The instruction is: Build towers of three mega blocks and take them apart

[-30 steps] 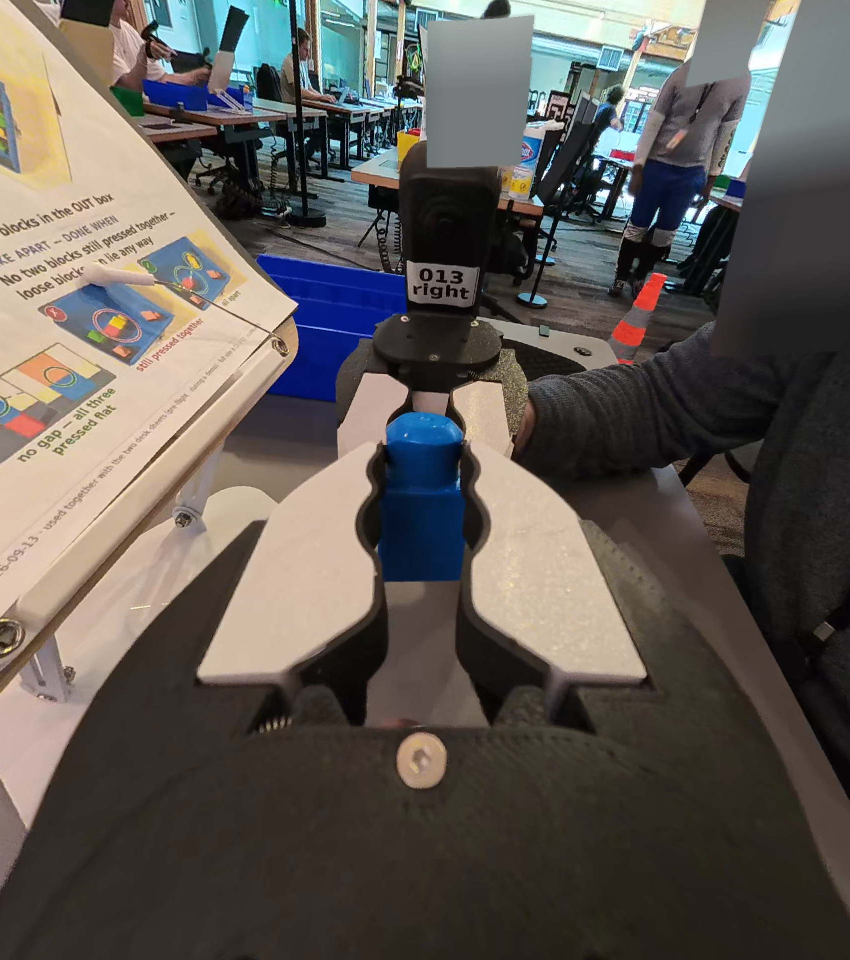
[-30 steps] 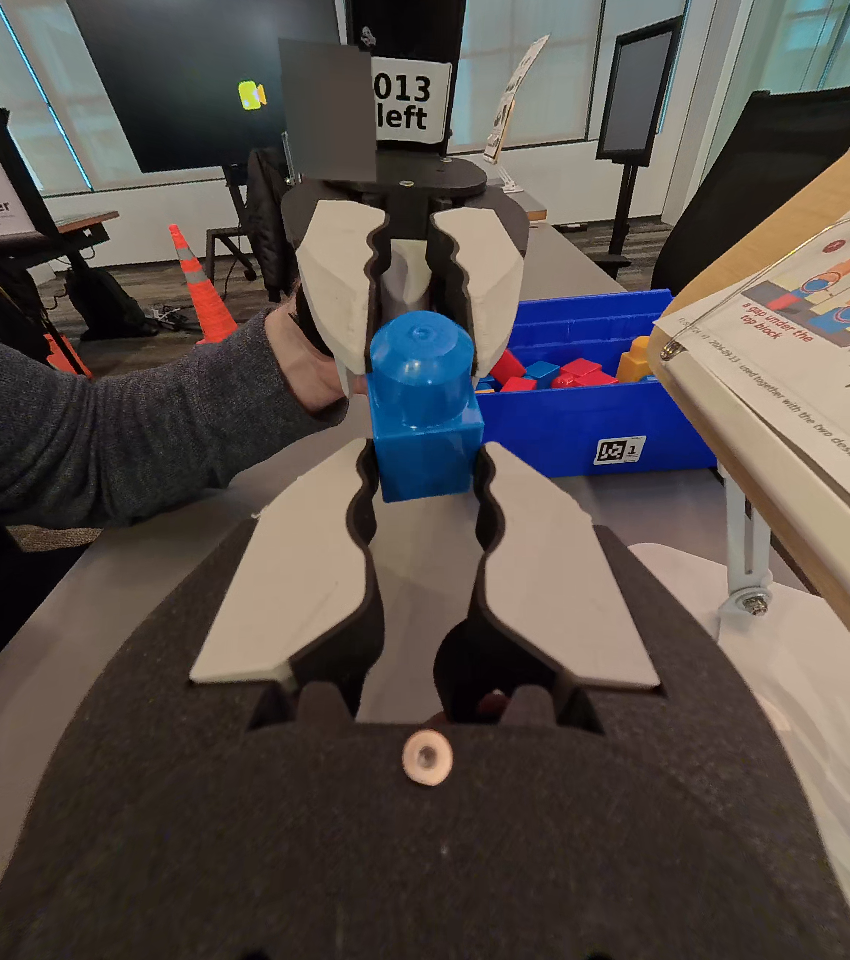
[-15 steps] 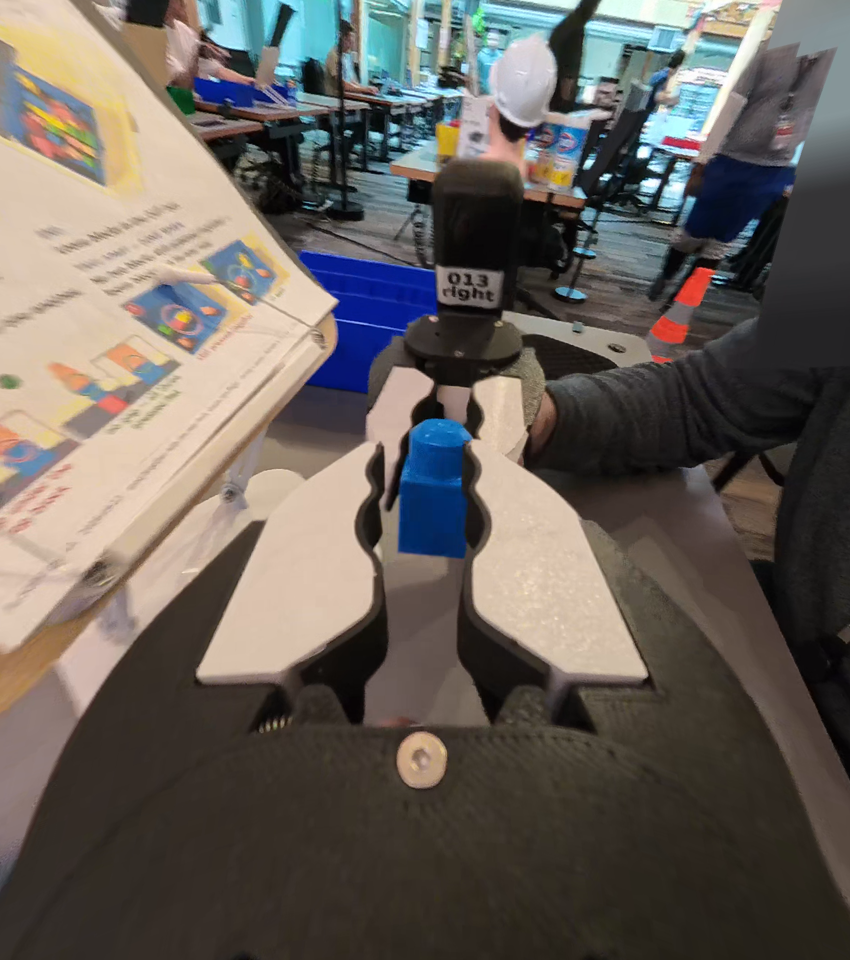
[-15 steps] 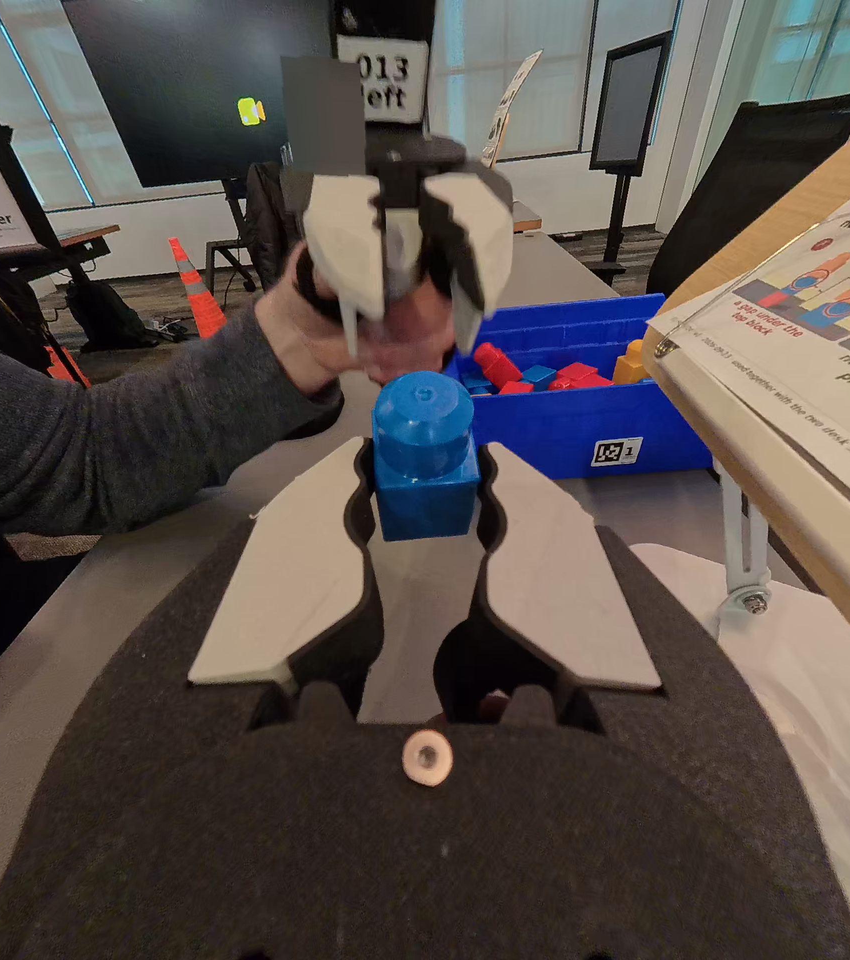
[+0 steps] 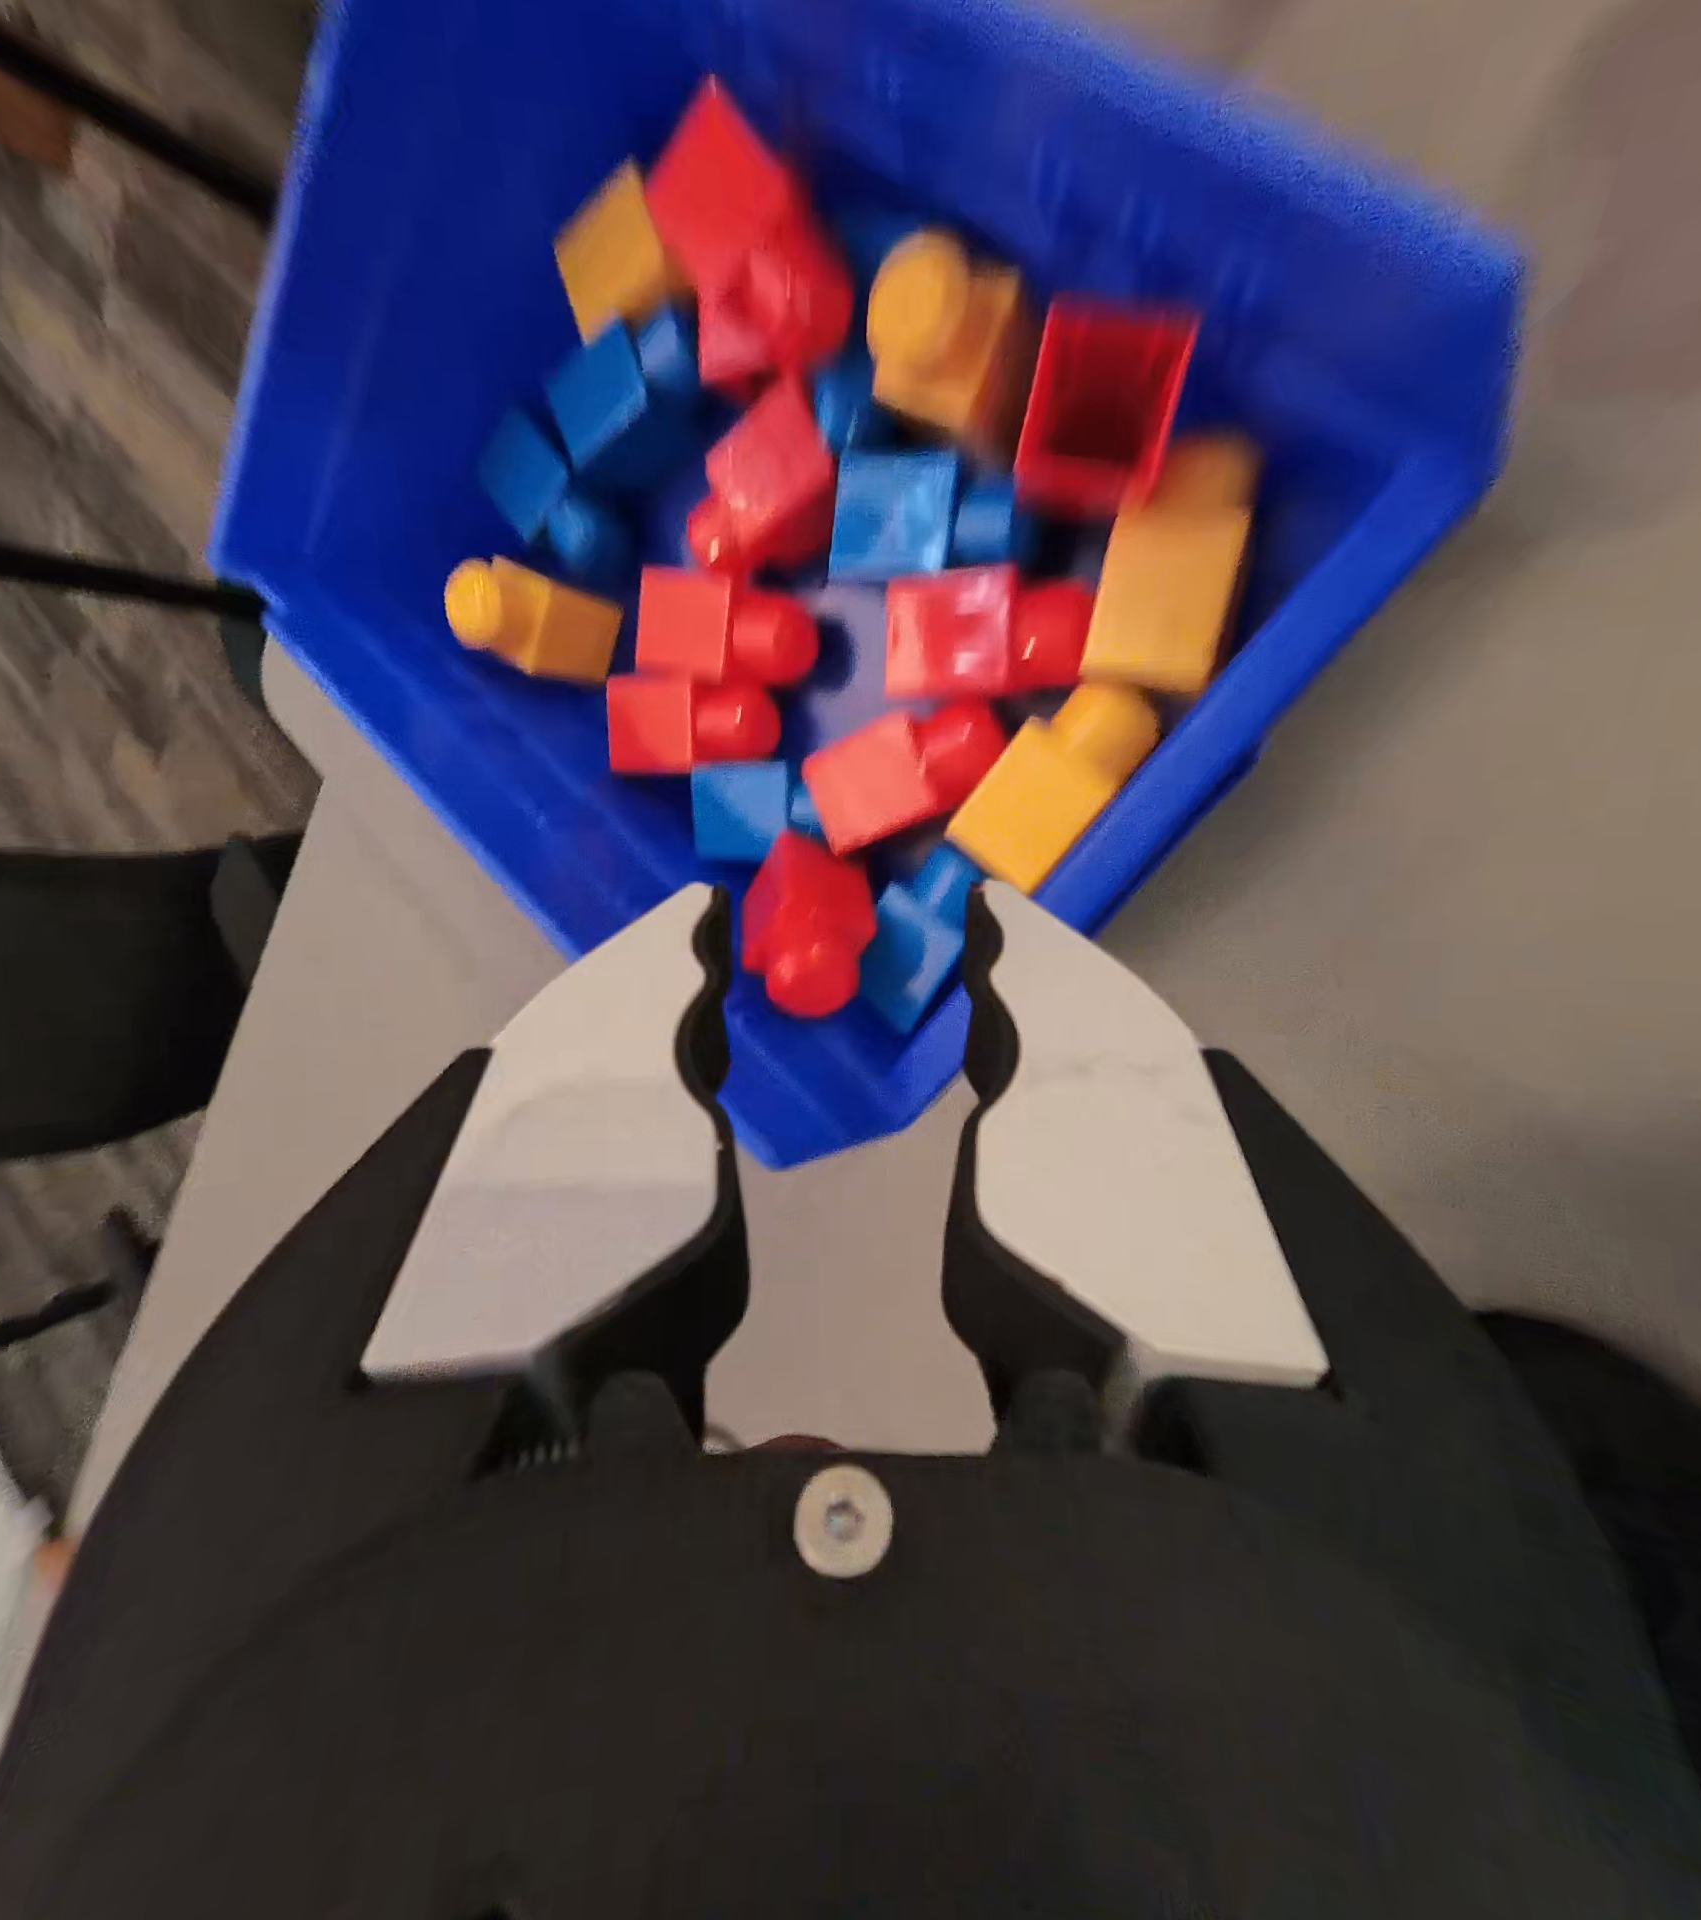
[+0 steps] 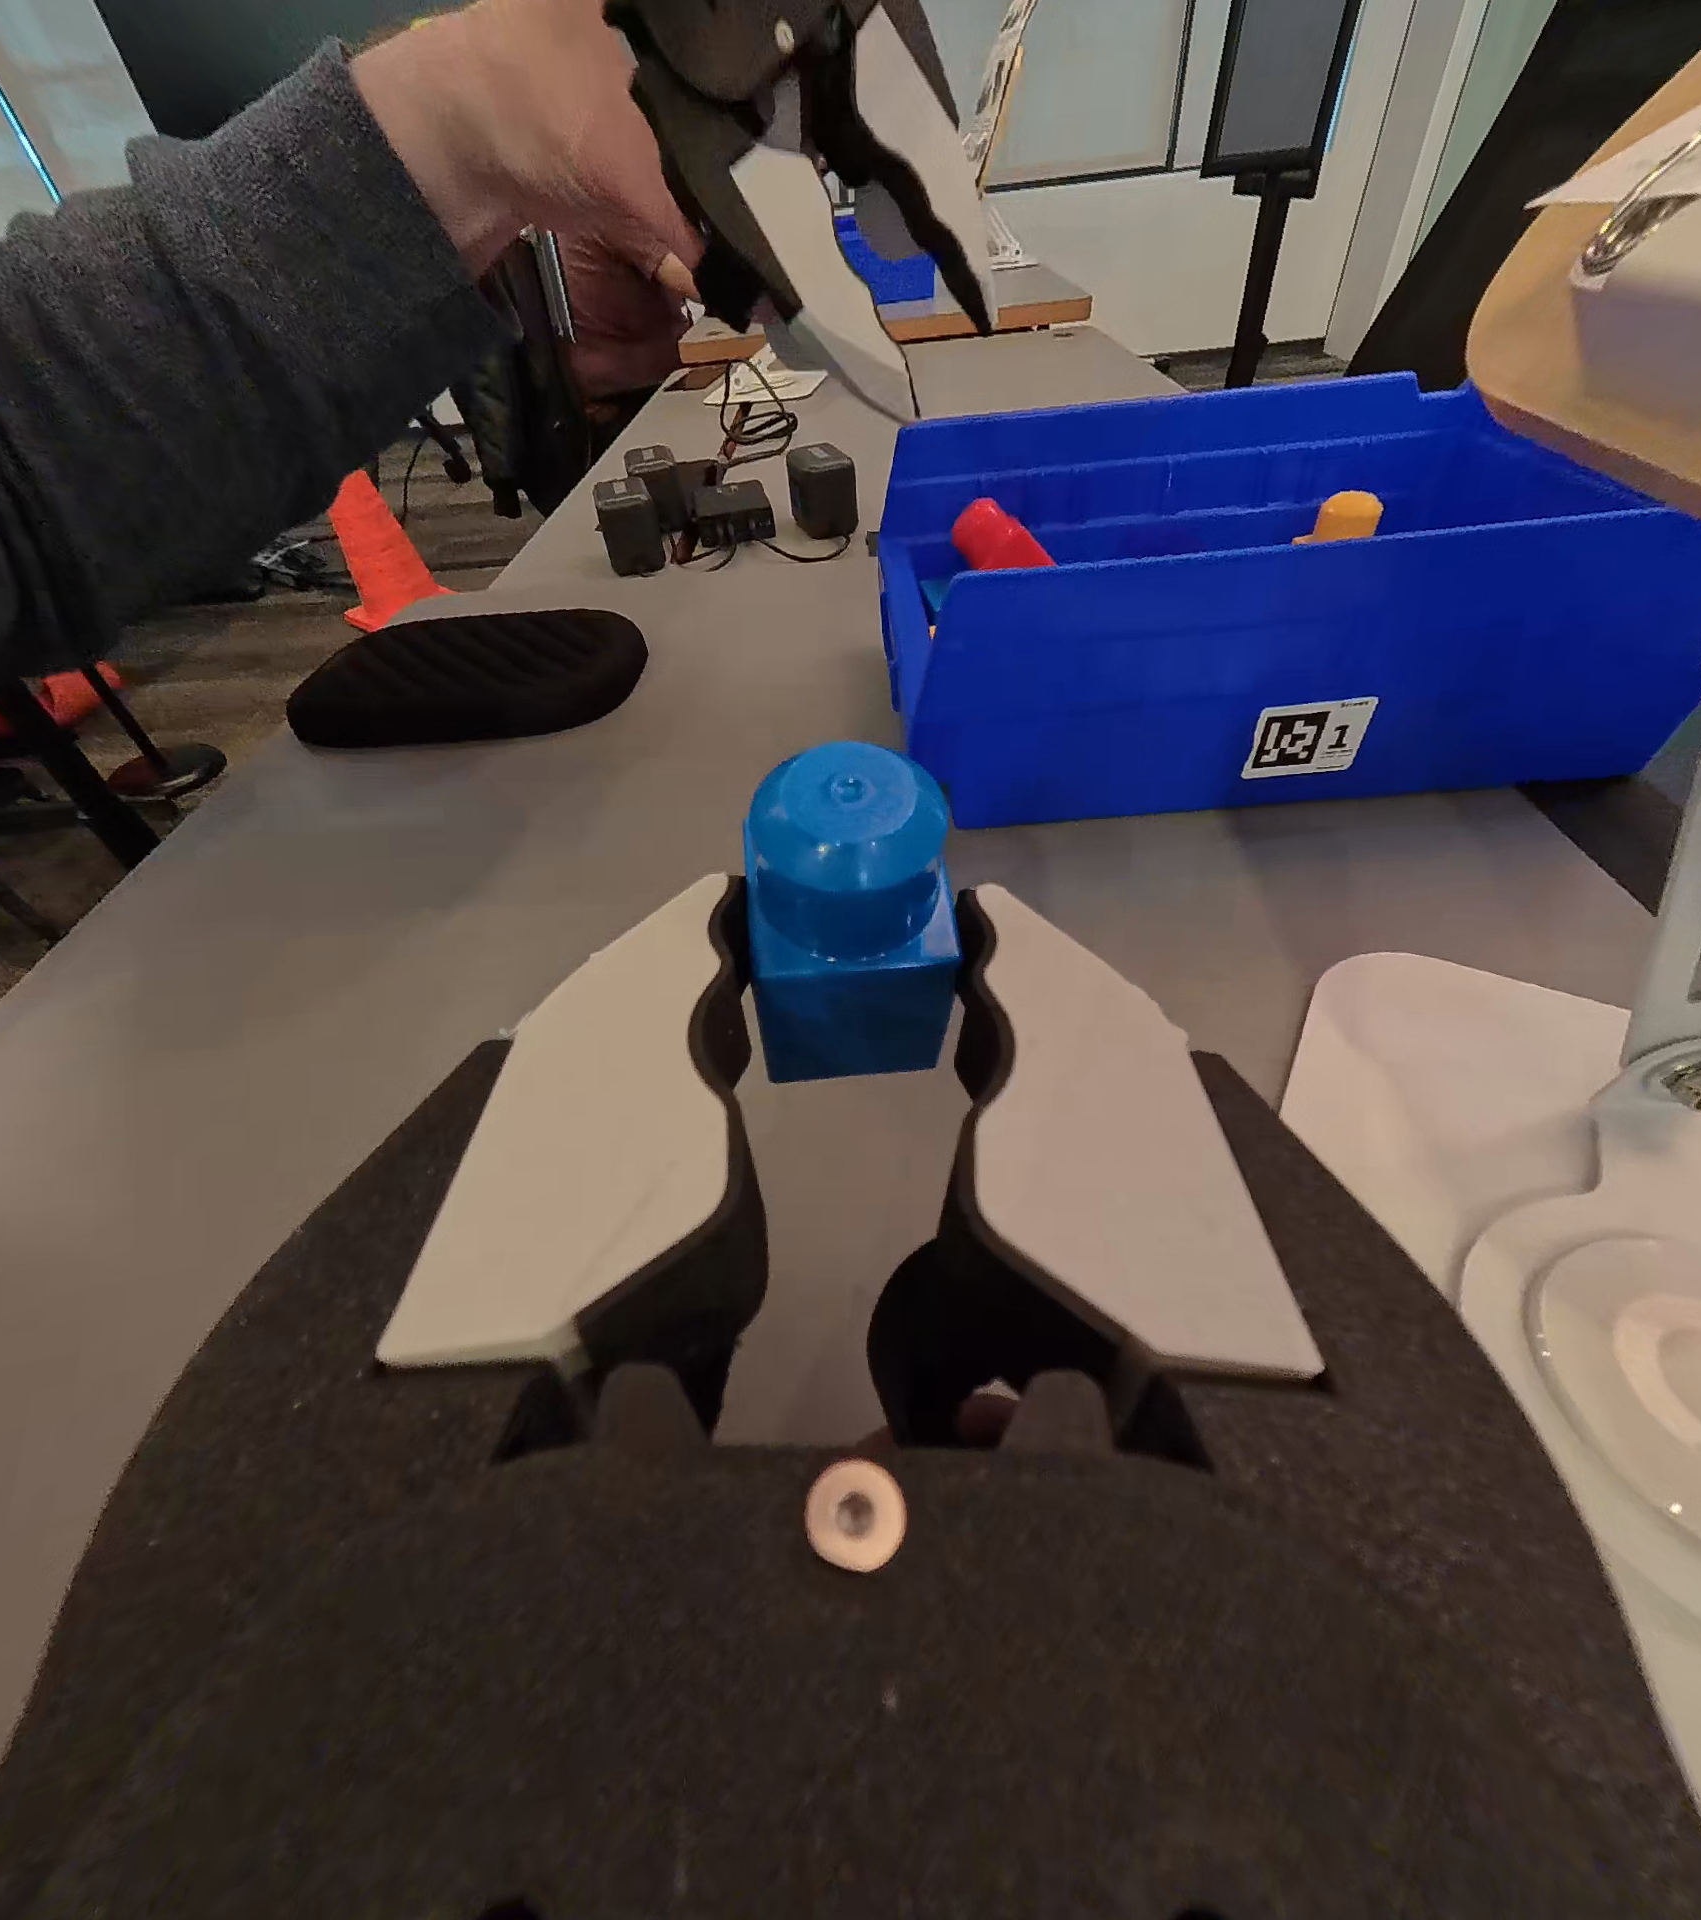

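My right gripper (image 6: pixel 851 925) is shut on a blue block (image 6: pixel 848 925), stud up, held just above the grey table (image 6: pixel 326 987). My left gripper (image 5: pixel 841 914) is open and empty, pointing down over the near corner of a blue bin (image 5: pixel 378 343) full of several red, blue and yellow blocks. A red block (image 5: pixel 804 925) and a blue block (image 5: pixel 913 951) lie between its fingertips, lower down in the bin. In the right wrist view the left gripper (image 6: pixel 867 343) hangs above the bin (image 6: pixel 1293 644), held by a hand.
A black wrist rest (image 6: pixel 467 675) lies on the table to the left. Several small black devices with cables (image 6: pixel 711 504) sit behind it. A wooden stand with a sheet (image 6: pixel 1656 312) overhangs on the right, above a white mat (image 6: pixel 1428 1101). An orange cone (image 6: pixel 373 540) stands on the floor. Left tips to right tips: about 30 centimeters.
My left gripper let go of the blue block, lifted away and swung over the bin, now pointing down into it. My right gripper keeps the blue block and has lowered toward the table.
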A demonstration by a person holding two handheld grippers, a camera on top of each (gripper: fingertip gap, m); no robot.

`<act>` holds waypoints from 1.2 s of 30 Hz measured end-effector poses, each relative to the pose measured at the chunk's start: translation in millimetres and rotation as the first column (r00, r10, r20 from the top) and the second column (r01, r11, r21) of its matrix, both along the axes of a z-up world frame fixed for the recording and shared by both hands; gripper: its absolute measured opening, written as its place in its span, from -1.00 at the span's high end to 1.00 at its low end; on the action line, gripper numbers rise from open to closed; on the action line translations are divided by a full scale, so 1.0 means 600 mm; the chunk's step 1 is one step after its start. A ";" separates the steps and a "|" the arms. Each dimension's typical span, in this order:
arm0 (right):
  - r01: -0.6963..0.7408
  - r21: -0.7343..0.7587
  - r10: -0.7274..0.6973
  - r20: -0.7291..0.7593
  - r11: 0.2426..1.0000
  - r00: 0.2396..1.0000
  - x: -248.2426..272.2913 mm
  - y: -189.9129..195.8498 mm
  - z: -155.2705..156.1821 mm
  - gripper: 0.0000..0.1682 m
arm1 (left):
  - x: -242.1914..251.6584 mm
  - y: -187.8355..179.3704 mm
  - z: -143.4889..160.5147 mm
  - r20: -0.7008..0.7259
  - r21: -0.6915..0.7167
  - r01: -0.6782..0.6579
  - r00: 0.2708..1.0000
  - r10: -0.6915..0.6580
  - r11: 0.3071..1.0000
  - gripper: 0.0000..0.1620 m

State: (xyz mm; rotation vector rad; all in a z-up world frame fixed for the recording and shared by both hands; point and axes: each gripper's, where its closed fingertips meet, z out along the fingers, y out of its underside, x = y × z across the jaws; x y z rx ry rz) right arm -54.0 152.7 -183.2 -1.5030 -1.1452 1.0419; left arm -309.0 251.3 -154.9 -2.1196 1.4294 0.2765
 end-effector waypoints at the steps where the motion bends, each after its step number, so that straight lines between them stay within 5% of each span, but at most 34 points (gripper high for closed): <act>1: 0.001 -0.001 -0.001 0.002 1.000 1.000 0.000 0.000 -0.003 0.56 | -0.016 0.004 -0.016 -0.057 -0.009 -0.006 0.998 0.005 1.000 0.48; 6: 0.001 -0.008 -0.001 0.017 1.000 1.000 0.000 -0.001 -0.015 0.56 | -0.061 0.031 -0.087 -0.261 -0.044 -0.010 0.965 -0.002 0.999 0.40; 14: 0.008 -0.012 -0.008 0.018 1.000 1.000 0.004 0.003 -0.020 0.56 | -0.097 0.059 -0.133 -0.488 -0.063 -0.005 0.872 -0.026 0.998 0.49; 16: 0.013 -0.012 -0.012 0.017 1.000 1.000 0.005 0.004 -0.020 0.56 | -0.096 0.067 -0.128 -0.502 -0.045 -0.006 0.865 -0.018 0.999 0.64; 36: 0.009 -0.003 -0.009 0.034 1.000 0.999 0.004 0.003 -0.026 0.56 | -0.042 0.131 -0.114 -0.509 -0.170 0.061 0.849 -0.140 0.984 0.62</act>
